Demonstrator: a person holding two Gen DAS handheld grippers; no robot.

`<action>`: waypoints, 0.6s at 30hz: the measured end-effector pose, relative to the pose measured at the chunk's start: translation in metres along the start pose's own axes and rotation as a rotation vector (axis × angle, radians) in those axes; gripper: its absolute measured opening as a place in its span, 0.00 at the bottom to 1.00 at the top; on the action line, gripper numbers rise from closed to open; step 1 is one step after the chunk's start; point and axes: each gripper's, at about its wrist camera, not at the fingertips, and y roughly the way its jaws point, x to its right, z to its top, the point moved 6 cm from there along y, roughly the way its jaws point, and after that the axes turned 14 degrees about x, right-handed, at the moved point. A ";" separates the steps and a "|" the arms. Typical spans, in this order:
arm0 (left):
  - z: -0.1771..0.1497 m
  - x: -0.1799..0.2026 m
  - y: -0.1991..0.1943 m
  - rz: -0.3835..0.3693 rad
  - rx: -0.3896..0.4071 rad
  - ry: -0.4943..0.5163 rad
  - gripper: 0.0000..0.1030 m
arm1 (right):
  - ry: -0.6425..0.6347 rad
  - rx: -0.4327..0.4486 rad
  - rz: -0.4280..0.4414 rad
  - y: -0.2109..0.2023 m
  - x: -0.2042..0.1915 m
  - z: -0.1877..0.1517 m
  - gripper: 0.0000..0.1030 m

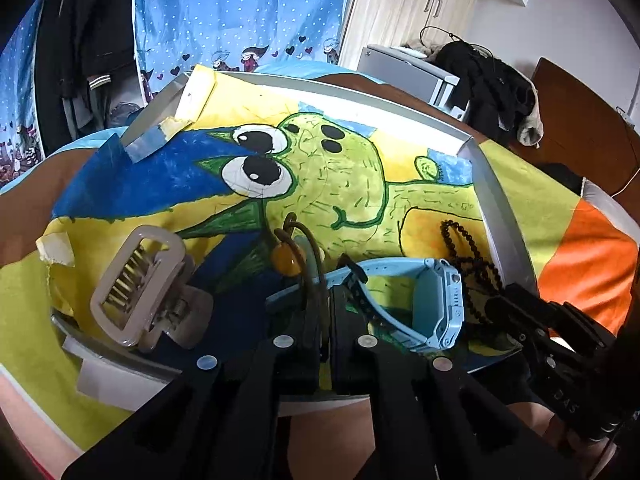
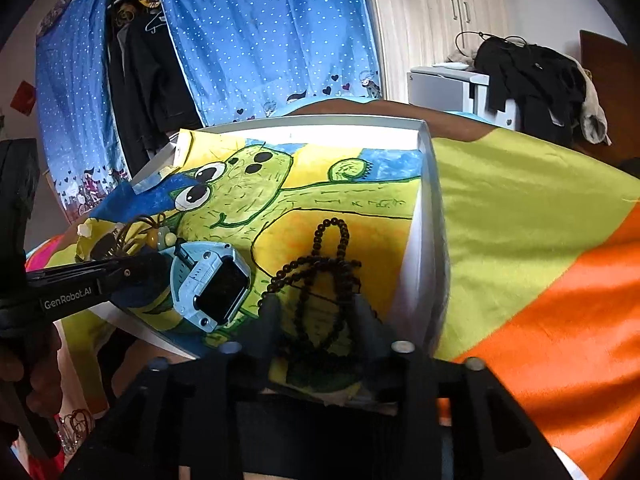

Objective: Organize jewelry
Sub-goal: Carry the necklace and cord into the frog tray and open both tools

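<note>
Both tools low over tray [image 1: 500, 216]

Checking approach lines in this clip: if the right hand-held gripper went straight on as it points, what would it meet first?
Most likely the dark bead necklace, which lies between the open fingers of the right hand-held gripper on the painted cloth. Beyond it stands the box's far wall. Depth is hard to judge in the fisheye.

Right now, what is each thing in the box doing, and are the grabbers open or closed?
Blue watch: strap looped, lying on its side.
Hair clip: closed, at the box edge.
Black beads: loose heap, between the right gripper fingers, jaws open.
Brown cord: pinched by the shut left gripper.
Box: open, no lid.
</note>
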 end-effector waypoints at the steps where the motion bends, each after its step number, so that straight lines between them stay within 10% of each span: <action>1: -0.001 0.001 -0.002 -0.002 -0.002 0.003 0.10 | 0.000 0.001 -0.002 -0.003 0.001 0.000 0.36; 5: 0.001 -0.002 -0.016 0.044 0.048 -0.002 0.64 | -0.006 0.024 -0.021 -0.015 0.002 0.004 0.51; 11: 0.006 -0.006 -0.050 0.020 0.117 -0.061 0.66 | 0.005 0.105 -0.042 -0.048 0.004 0.016 0.72; 18: 0.014 -0.002 -0.115 0.018 0.275 -0.069 0.90 | 0.016 0.241 -0.014 -0.100 -0.014 0.036 1.00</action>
